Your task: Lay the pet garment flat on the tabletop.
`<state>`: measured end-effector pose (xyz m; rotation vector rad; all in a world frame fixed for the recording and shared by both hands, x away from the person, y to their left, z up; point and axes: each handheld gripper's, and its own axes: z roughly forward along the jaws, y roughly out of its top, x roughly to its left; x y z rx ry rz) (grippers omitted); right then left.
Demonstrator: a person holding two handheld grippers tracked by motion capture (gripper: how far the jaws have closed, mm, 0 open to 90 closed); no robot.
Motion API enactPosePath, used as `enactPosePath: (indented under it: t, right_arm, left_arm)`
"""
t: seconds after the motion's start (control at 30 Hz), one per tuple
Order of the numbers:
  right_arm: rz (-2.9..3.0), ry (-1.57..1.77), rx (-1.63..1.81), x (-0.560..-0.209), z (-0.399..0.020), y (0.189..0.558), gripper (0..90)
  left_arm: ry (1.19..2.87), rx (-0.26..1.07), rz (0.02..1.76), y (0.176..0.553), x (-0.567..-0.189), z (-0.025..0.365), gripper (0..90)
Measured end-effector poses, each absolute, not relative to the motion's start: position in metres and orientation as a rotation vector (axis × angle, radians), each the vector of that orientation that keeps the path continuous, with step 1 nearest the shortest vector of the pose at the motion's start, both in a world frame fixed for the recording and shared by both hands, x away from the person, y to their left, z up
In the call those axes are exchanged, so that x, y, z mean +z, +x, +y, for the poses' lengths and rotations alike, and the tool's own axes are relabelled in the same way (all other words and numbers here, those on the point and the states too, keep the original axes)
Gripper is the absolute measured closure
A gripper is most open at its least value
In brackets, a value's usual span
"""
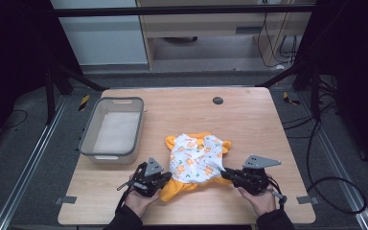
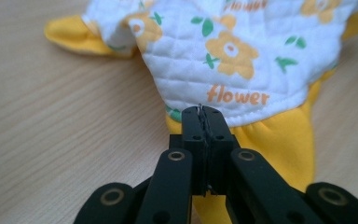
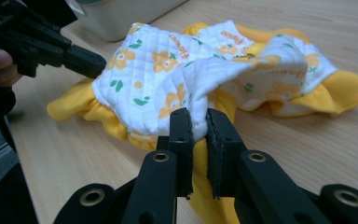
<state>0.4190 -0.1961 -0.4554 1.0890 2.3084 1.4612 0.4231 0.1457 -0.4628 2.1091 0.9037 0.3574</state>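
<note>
On the near half of the table (image 1: 249,120), the small flowered garment (image 1: 196,160) lies crumpled, with the left tongs (image 2: 204,112) closed thin on its hem and the right tongs (image 3: 198,122) pinching a thick fold, probably to spread it flat.

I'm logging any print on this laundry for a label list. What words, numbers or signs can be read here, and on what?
"flower": orange print on the white quilted panel of the flowered baby garment, just above its hem, in the left gripper view.
"flower": the same word cut off at the top edge of that view, only partly readable.
Orange words on the garment's folded flaps in the right gripper view: too blurred and tilted to read surely.
Grey tub, table: no text seen.
</note>
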Motion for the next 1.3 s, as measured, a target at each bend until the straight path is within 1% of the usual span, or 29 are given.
enactPosePath:
  t: [0.13,0.23,0.37,0.53,0.73,0.93,1.03,1.1,1.13,1.17,1.27,1.3]
  right_arm:
    - [2.318,1.118,1.534,-0.446,-0.201,0.417,80.7]
    - [2.321,1.135,1.553,-0.443,-0.201,0.421,80.8]
    - [2.312,1.225,1.515,-0.449,-0.194,0.448,80.9]
    - [2.287,1.298,1.476,-0.459,-0.190,0.472,80.2]
    - [2.236,1.269,1.416,-0.466,-0.180,0.486,78.8]
    - [2.207,1.257,1.306,-0.482,-0.170,0.497,73.5]
    - [2.191,1.244,1.316,-0.482,-0.170,0.496,71.6]
    - [2.174,1.214,1.328,-0.478,-0.171,0.493,67.0]
    - [2.166,1.192,1.331,-0.475,-0.172,0.491,65.2]
    - [2.146,1.167,1.343,-0.469,-0.176,0.485,60.8]
    - [2.123,1.127,1.357,-0.461,-0.182,0.477,55.7]
    - [2.123,1.127,1.357,-0.461,-0.182,0.477,55.7]
  left_arm:
    - [2.076,0.372,0.850,0.413,-0.440,0.153,89.1]
    - [2.073,0.395,0.848,0.417,-0.437,0.154,89.1]
    - [2.109,0.478,0.862,0.441,-0.445,0.149,89.1]
    - [2.111,0.521,0.905,0.458,-0.452,0.148,89.1]
    - [2.169,0.568,0.941,0.469,-0.466,0.143,88.9]
    - [2.230,0.589,0.960,0.473,-0.479,0.139,88.2]
    - [2.216,0.594,0.957,0.472,-0.478,0.139,87.0]
    - [2.185,0.593,0.958,0.469,-0.472,0.141,82.7]
    - [2.166,0.595,0.962,0.467,-0.469,0.142,78.9]
    - [2.149,0.599,0.960,0.462,-0.463,0.144,72.4]
    - [2.125,0.578,0.938,0.450,-0.455,0.146,67.1]
    - [2.125,0.578,0.938,0.450,-0.455,0.146,65.7]
